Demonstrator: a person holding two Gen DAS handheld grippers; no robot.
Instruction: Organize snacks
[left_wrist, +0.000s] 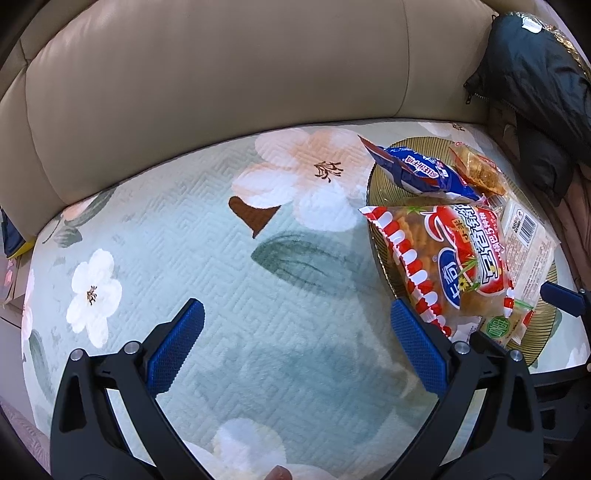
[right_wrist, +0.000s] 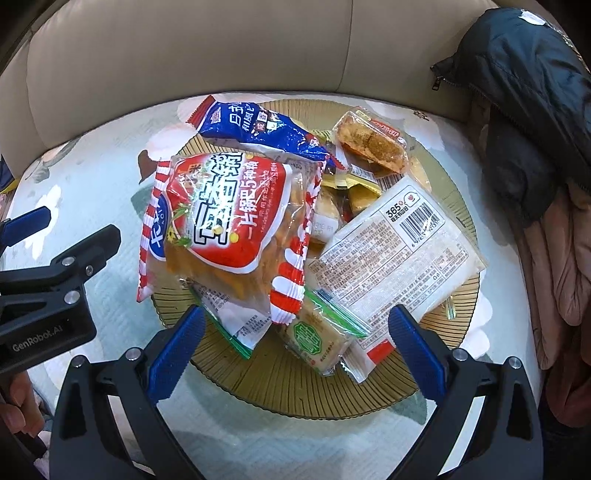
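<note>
A round ribbed amber plate (right_wrist: 325, 398) lies on the floral cushion, piled with snack packs. On top sits a red-and-white striped bag (right_wrist: 229, 225), with a blue bag (right_wrist: 258, 131) behind it, a clear pack of fried pieces (right_wrist: 373, 142) at the back, a white pack with a barcode (right_wrist: 399, 251) on the right and a small green-label pack (right_wrist: 317, 339) in front. My right gripper (right_wrist: 295, 332) is open, hovering over the plate's near side with nothing between its jaws. My left gripper (left_wrist: 295, 332) is open over bare cushion, left of the plate (left_wrist: 380, 177) and the striped bag (left_wrist: 454, 258).
A beige leather sofa back (left_wrist: 221, 74) curves behind the floral seat cover (left_wrist: 184, 240). A black padded jacket (right_wrist: 524, 92) and a pink garment (right_wrist: 561, 280) lie at the right. The left gripper's black body (right_wrist: 48, 291) and a hand (right_wrist: 18, 410) show at the left.
</note>
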